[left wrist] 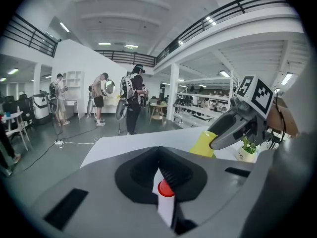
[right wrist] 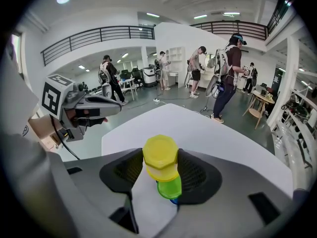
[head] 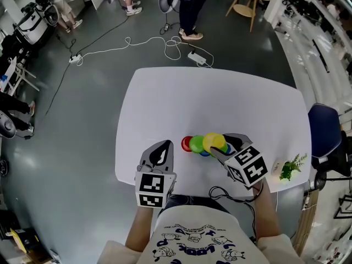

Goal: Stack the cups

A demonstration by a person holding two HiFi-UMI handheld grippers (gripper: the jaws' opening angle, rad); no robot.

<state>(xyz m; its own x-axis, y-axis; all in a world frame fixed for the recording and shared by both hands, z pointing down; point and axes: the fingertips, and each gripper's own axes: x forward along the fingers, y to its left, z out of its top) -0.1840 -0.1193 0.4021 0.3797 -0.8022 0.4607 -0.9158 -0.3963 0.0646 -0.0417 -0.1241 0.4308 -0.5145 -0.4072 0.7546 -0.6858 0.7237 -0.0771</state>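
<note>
- The right gripper (head: 221, 149) slants steeply down over the near part of the white table (head: 220, 92), with the person's forearm behind it.
- Its jaws stand partway apart, and their dark ribbed pads pinch a yellow cup (right wrist: 160, 157) whose six-sided end faces the gripper's camera.
- The yellow cup sits directly over a green cup (right wrist: 170, 187). A blue cup (head: 204, 153) peeks out below, and contact cannot be told.
- The left gripper (head: 160, 147) hovers by the table's near left edge, tipped gently down. Its jaws are pressed together on nothing.
- A red cup (head: 187, 143) stands just beside the green cup.
- The cups look like smooth, glossy plastic, and the tabletop is plain and matte.
</note>
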